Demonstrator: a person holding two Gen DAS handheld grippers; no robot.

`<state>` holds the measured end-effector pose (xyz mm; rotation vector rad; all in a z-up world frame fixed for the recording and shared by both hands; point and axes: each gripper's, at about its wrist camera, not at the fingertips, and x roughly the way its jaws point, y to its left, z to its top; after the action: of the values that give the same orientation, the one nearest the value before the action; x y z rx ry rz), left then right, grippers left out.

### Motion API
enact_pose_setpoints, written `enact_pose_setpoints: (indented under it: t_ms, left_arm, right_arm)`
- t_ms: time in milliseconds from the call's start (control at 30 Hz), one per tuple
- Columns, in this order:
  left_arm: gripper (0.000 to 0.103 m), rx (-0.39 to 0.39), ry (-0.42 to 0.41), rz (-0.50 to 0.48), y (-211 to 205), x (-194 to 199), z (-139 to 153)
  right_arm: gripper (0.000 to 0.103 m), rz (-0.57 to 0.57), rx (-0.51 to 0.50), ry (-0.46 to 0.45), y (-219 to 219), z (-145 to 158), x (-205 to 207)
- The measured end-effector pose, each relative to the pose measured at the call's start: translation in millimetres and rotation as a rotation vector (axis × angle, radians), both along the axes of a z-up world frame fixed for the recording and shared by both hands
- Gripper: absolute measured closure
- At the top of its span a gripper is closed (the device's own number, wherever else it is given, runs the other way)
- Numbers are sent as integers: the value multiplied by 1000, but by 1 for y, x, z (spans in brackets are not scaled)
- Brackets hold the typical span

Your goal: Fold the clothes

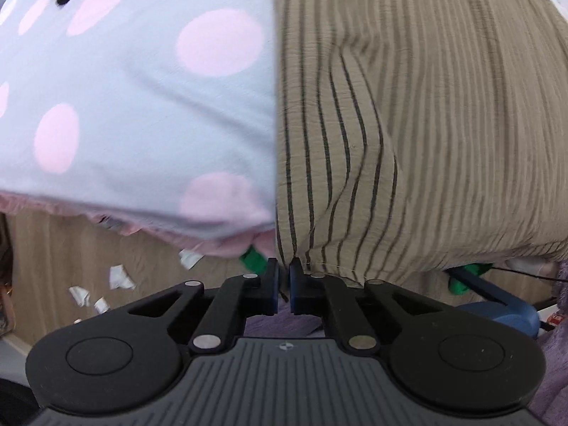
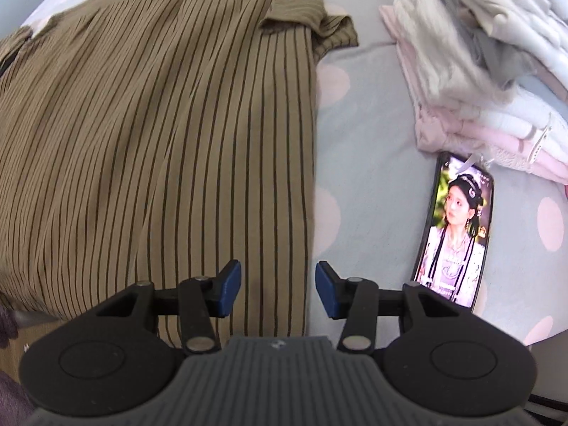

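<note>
Across the bed [image 2: 372, 135], with its pale blue, pink-dotted cover, the olive striped garment [image 2: 159, 124] lies spread out, its collar end bunched at the far side and its near hem hanging over the bed's edge. At that hem, the left hand-held gripper [image 1: 283, 285] has its jaws drawn almost together on the lower left corner of the fabric; a thin edge appears to be pinched between the blue pads [image 1: 275, 293], though the contact itself is hard to make out. The right hand-held gripper [image 2: 278, 289] hovers with its jaws wide apart and nothing between them, poised over the garment's right edge near the hem. Beside it on the bed lie a phone [image 2: 454, 230] with a lit screen and, farther off, a stack of folded clothes [image 2: 479, 71]. Judging by this, the fold is at the stage of securing both bottom corners. Next, the right one probably needs to close on the hem, so both can lift and carry the bottom toward the collar evenly.
</note>
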<state>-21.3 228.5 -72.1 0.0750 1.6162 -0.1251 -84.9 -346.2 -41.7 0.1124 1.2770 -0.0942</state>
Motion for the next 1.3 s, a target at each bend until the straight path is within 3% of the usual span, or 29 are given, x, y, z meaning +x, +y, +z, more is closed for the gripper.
enact_pose_setpoints:
  t_ms: [233, 533, 600, 633, 833, 933, 1067, 1300]
  left_arm:
    - [99, 31, 35, -8, 5, 10, -14]
    - [99, 47, 41, -29, -9, 13, -6]
    - [99, 53, 39, -38, -11, 13, -7]
    - [99, 51, 40, -42, -11, 13, -6]
    - [100, -33, 50, -35, -5, 15, 16]
    - [100, -33, 53, -41, 6, 17, 23]
    - [102, 26, 104, -69, 5, 20, 8]
    - [102, 110, 165, -152, -23, 26, -28]
  right_arm:
    - [58, 18, 43, 97, -5, -11, -6]
    - [61, 2, 90, 239, -16, -38, -20]
    - [76, 3, 101, 253, -17, -44, -21]
    - [103, 5, 102, 255, -17, -44, -21]
    - [103, 172, 48, 256, -7, 1, -18]
    - [103, 215, -5, 290, -15, 16, -21]
    - [103, 188, -1, 343, -20, -3, -24]
    - [103, 236, -46, 447, -5, -45, -16]
